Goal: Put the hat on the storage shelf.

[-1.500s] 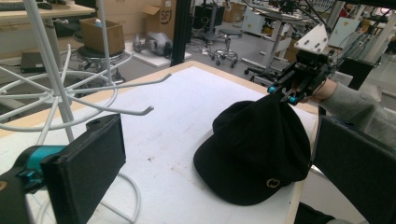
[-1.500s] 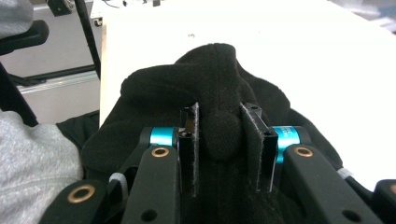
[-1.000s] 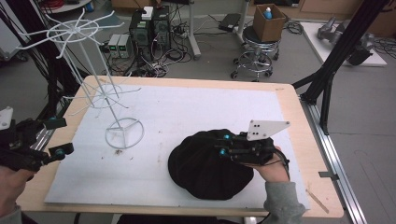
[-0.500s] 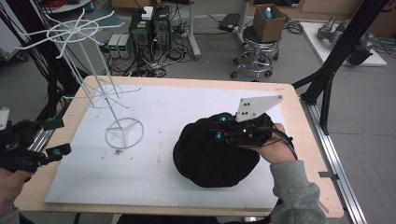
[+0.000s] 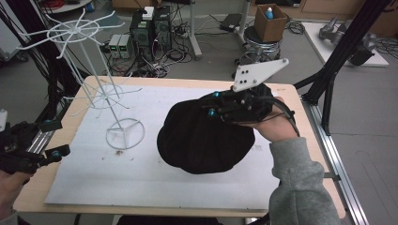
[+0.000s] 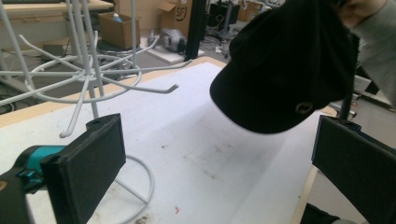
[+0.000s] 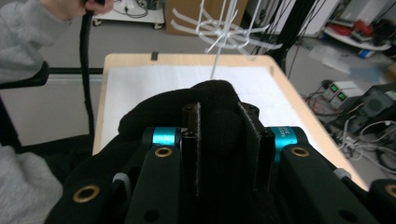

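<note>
White counter: right gripper, jaws clamped on cap, holds it aloft right of rack; left gripper gapes idle. Approach a hook level, crown first.

Right tool raised, clamped; left tool gaping.

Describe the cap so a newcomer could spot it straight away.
Start at the white mat covering the table. Right of the white wire rack, the right gripper holds the black cap lifted above the mat. It is the one soft, dark thing there.
</note>
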The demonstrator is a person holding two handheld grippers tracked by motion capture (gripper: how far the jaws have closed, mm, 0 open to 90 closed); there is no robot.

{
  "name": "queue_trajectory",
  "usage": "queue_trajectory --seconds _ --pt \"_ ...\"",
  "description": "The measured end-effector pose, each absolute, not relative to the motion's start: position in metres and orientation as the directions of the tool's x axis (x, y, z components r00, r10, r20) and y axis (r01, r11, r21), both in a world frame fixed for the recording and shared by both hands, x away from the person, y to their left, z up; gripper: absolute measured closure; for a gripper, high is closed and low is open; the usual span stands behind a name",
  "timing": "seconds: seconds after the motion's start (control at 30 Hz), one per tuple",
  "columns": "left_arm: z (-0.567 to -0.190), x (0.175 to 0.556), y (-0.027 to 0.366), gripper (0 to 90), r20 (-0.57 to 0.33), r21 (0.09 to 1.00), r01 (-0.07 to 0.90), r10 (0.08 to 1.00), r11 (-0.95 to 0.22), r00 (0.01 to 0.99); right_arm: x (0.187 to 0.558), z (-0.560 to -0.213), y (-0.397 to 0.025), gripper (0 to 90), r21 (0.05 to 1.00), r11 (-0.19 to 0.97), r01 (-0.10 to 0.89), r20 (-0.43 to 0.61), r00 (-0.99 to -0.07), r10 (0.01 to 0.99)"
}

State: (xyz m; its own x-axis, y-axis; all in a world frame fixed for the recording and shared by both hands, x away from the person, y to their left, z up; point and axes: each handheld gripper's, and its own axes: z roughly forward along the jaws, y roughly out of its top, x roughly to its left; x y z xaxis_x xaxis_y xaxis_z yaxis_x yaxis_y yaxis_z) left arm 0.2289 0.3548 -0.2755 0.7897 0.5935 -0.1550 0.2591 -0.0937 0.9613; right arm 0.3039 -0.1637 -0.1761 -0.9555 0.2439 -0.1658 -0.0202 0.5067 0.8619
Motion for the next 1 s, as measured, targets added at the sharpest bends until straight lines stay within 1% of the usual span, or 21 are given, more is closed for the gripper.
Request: queue_trajectory --seconds 0.03,0.13,0.17,0.53,0.57,0.67,0.7,0.73,0.83,0.87,0.9,1.0 --pt "-0.275 0.229 0.355 3.1 -0.155 0.961 0.259 0.594 -0.094 0.79 0.304 -0.176 -0.164 72.5 0.862 0.507 -0.02 -0.166 -0.956 0.244" --pt "-0.276 0.227 0.355 3.1 -0.156 0.961 0.261 0.595 -0.094 0.789 0.305 -0.161 -0.161 72.5 0.864 0.503 -0.033 -0.184 -0.949 0.255" --pt "-0.276 0.226 0.356 3.1 -0.155 0.96 0.262 0.595 -0.096 0.789 0.306 -0.151 -0.16 72.5 0.866 0.499 -0.033 -0.19 -0.945 0.267" --pt "-0.276 0.218 0.361 3.1 -0.157 0.96 0.263 0.606 -0.091 0.78 0.303 -0.101 -0.164 72.5 0.87 0.49 -0.058 -0.235 -0.922 0.307" --pt "-0.276 0.217 0.362 3.1 -0.156 0.961 0.263 0.608 -0.09 0.778 0.303 -0.101 -0.164 72.5 0.87 0.49 -0.058 -0.235 -0.922 0.307" --pt "-0.277 0.215 0.363 3.0 -0.159 0.959 0.269 0.614 -0.092 0.773 0.301 -0.084 -0.166 72.5 0.876 0.477 -0.069 -0.246 -0.915 0.32" --pt "-0.278 0.213 0.364 3.1 -0.158 0.957 0.273 0.615 -0.097 0.772 0.3 -0.074 -0.166 72.5 0.874 0.48 -0.075 -0.256 -0.911 0.324" --pt "-0.278 0.213 0.364 3.1 -0.158 0.957 0.273 0.615 -0.097 0.772 0.3 -0.074 -0.166 72.5 0.874 0.48 -0.075 -0.256 -0.911 0.324" --pt "-0.279 0.211 0.364 3.1 -0.166 0.954 0.283 0.621 -0.094 0.766 0.3 -0.056 -0.162 72.5 0.871 0.484 -0.081 -0.261 -0.911 0.318" --pt "-0.279 0.21 0.364 3.1 -0.162 0.954 0.283 0.628 -0.098 0.761 0.301 -0.053 -0.161 72.5 0.873 0.482 -0.076 -0.259 -0.909 0.327" --pt "-0.279 0.208 0.36 3.1 -0.135 0.95 0.281 0.637 -0.135 0.759 0.303 -0.05 -0.162 72.5 0.876 0.477 -0.07 -0.255 -0.907 0.335" --pt "-0.278 0.205 0.358 3.1 -0.138 0.951 0.277 0.619 -0.134 0.773 0.306 -0.045 -0.163 72.5 0.883 0.465 -0.062 -0.241 -0.91 0.338"
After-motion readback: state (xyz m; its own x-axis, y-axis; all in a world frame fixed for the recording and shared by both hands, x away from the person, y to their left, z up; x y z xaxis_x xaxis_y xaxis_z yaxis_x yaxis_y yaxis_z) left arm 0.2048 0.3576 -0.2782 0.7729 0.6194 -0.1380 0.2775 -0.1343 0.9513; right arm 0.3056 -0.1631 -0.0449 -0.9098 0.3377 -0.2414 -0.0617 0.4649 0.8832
